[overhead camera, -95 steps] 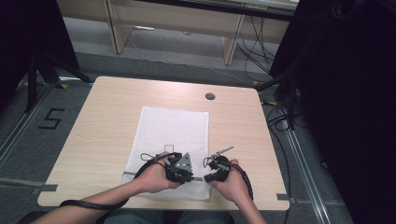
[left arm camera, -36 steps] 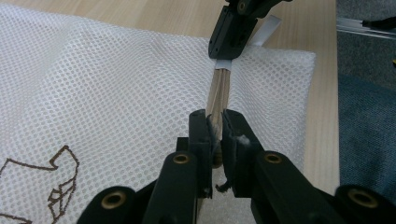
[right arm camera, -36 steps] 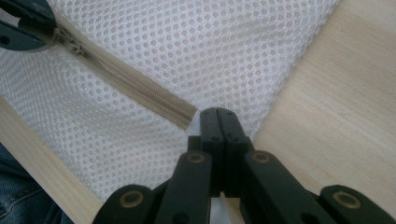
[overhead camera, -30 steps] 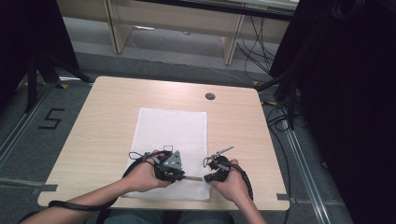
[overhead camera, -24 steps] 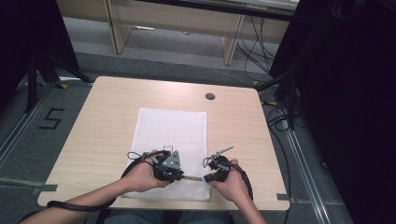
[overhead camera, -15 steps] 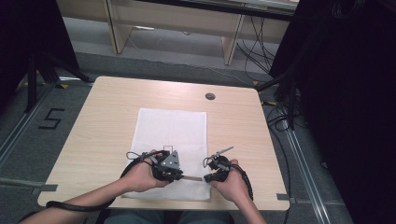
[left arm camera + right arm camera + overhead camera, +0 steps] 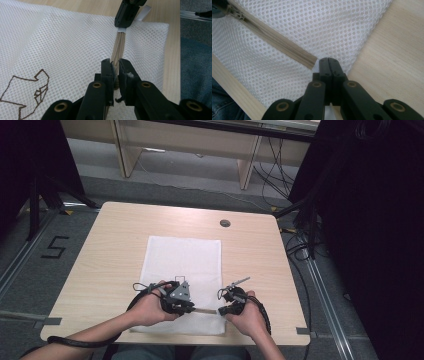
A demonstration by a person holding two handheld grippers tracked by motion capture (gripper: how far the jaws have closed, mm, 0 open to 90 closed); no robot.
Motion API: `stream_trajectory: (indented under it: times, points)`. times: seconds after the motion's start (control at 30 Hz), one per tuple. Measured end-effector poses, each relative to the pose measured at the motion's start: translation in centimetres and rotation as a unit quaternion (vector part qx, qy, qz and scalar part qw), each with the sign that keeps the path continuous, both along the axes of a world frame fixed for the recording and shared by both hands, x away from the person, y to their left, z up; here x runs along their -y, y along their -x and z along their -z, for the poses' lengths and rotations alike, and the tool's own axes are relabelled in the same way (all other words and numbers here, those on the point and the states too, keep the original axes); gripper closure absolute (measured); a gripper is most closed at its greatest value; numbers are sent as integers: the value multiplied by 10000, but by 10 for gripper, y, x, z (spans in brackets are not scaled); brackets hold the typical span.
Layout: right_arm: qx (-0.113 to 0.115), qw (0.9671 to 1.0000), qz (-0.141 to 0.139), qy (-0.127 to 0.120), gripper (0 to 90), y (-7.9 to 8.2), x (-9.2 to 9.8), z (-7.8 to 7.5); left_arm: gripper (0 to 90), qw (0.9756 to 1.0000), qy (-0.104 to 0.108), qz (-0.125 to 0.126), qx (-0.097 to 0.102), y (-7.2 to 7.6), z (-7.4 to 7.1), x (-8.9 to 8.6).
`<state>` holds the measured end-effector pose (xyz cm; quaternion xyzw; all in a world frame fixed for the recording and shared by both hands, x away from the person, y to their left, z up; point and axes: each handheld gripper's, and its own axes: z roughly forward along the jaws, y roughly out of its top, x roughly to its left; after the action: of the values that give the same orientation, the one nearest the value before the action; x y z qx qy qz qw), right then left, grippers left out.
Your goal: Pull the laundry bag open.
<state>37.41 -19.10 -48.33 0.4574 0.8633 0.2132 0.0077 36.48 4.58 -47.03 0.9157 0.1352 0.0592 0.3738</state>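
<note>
A white mesh bag [image 7: 182, 260] lies flat on the table, with a beige zipper [image 7: 206, 310] running along its near edge. My left gripper [image 7: 193, 308] points right along that zipper and its jaws [image 7: 115, 63] are shut on the zipper pull, the tape running out ahead of them. My right gripper [image 7: 220, 311] faces it from the right, and its jaws [image 7: 328, 61] are shut on the bag's edge just past the zipper's end [image 7: 310, 62]. In the left gripper view the right gripper [image 7: 125, 17] pinches a white tab there. A short stretch of zipper lies between the two.
The light wooden table [image 7: 120, 235] has a round cable hole [image 7: 225, 223] at the back right. The bag carries a brown stitched emblem [image 7: 35, 87]. The table's front edge is close under both hands. Cables [image 7: 300, 245] lie on the floor at the right.
Since the oldest frame my left gripper has slid to the left along the zipper, baring more tape between the grippers. Over the last second both hands have stayed still.
</note>
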Motion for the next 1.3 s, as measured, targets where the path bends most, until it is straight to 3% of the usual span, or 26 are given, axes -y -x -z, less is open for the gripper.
stream_trajectory:
  times: [1.3]
  points:
    - [-1,10000,-12,-4,900,0,0,0,822,10000,-18,-39,5,1,-1,-8]
